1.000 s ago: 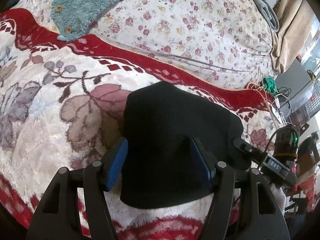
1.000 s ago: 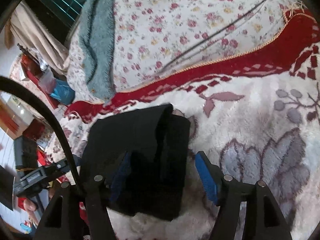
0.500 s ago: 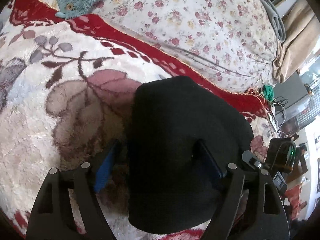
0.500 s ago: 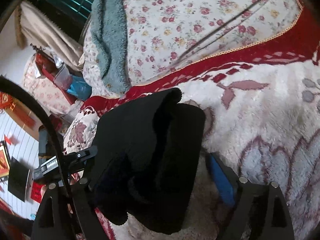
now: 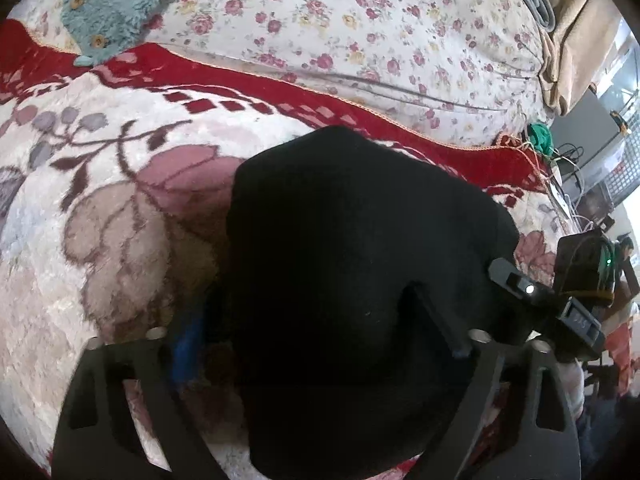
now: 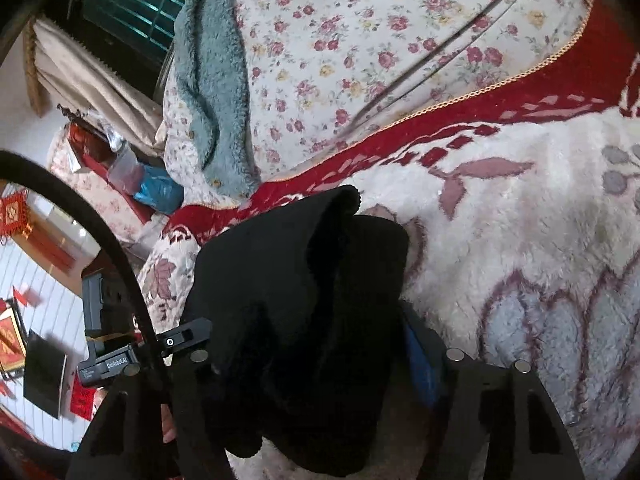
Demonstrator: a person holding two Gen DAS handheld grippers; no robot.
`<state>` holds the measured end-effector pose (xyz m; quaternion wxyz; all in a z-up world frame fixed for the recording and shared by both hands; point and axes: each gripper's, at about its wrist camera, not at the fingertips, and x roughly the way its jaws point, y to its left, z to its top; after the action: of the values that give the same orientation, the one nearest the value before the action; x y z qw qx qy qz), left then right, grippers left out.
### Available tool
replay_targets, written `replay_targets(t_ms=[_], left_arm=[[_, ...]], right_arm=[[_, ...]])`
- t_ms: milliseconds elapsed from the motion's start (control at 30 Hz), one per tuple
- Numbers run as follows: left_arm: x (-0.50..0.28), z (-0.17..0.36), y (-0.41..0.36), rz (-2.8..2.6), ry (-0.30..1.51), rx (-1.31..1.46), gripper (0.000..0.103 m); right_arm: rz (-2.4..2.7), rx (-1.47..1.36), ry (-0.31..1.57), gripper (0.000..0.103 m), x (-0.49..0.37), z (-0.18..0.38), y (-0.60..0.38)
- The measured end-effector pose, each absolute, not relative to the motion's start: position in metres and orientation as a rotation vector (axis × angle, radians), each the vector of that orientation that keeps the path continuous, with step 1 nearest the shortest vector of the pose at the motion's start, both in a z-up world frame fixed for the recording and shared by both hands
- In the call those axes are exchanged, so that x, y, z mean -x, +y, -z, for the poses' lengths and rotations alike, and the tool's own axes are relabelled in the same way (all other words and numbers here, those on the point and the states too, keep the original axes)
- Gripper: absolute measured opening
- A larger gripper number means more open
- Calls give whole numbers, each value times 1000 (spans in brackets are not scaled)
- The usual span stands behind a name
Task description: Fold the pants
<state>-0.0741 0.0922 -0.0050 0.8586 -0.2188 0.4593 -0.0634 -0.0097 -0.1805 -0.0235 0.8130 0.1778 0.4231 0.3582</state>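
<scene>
The black pants are folded into a thick bundle over the plush floral blanket. In the left wrist view the bundle fills the space between my left gripper's wide-apart fingers and hides most of them; only a blue pad shows. In the right wrist view the pants lie stacked in layers between my right gripper's spread fingers, with a blue pad showing at the right. The right gripper's body shows at the bundle's right side in the left wrist view.
A rose-print quilt lies heaped behind the blanket's red border. A teal fleece garment rests on it, also in the right wrist view. The bed edge and room clutter lie left of the right gripper.
Both grippers have pushed further in around the bundle, which now covers more of the fingers and sits closer to both cameras. The top layer has bunched up more.
</scene>
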Motion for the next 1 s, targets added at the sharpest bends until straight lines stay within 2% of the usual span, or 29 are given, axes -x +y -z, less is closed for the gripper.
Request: replay_targets(t_ms=[33,200,300,400,700,1000], left_arm=[[73,4,91,135,967,465,77],[76,-5,88,134,948,458,57],[82,-14,95,161,931,487,49],[88,-29,98,170,910,487,45],[115,-72,129,88,845,416,44],[135,-83,196,-59,803,420,44]], right_arm=[[-766,-378,899,58,11,23,-181],[-751,-354,872,49,17,14,-177],[-751,-342,842,46,24,5,-174],[-768,-333,817,45,32,-8,-170],[-856,-358,785,44,40,-28,-133],[-952,-342,812,44,24,-28,-50]])
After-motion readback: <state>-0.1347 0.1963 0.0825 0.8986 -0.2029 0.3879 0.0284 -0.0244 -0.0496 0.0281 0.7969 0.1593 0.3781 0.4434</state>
